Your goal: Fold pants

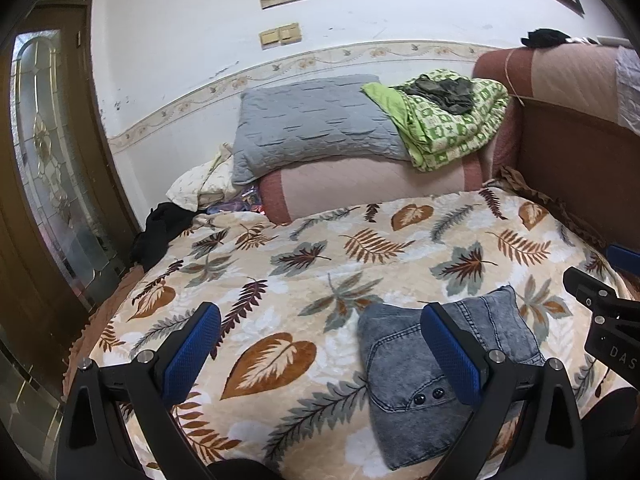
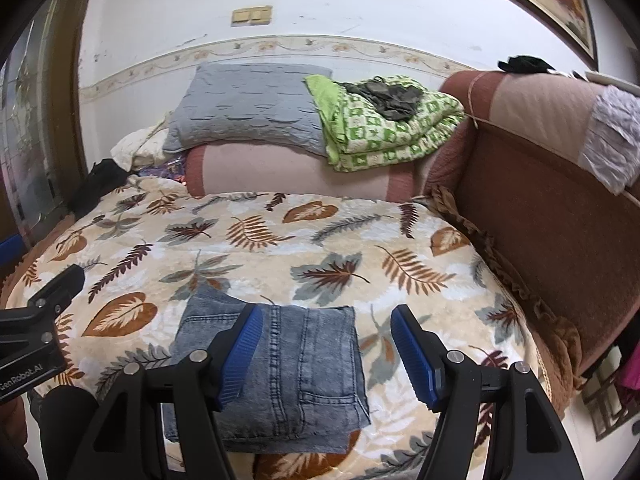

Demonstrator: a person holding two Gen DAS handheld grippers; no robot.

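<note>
The room is a bedroom with a white wall and a flower border, and the work surface is a bed covered by a beige blanket (image 2: 280, 240) printed with brown and grey leaves. At the far end a grey pillow (image 2: 248, 108) and a folded green quilt (image 2: 384, 132) lie on a pink bolster, well apart from the work.

The pants (image 2: 288, 368), made of washed blue denim, lie near the front edge of the bed, already folded into a compact block, almost square. From how they lie, I judge the folding is nearly finished or finished.

The right gripper (image 2: 326, 354) hangs above the pants with its two blue pads spread and nothing between them; the left pad is over the denim and the right pad is over bare blanket just past the right edge of the bundle. The left gripper (image 1: 320, 354) is spread too and holds nothing; in its own view the pants (image 1: 448, 380) lie mostly under and beyond its right pad, so it stands off to the left side of the bundle.

So the right hand is the nearer one for any last press or pick-up. Whether the pads touch the cloth I cannot tell for sure, because the fisheye view flattens the height.
</note>
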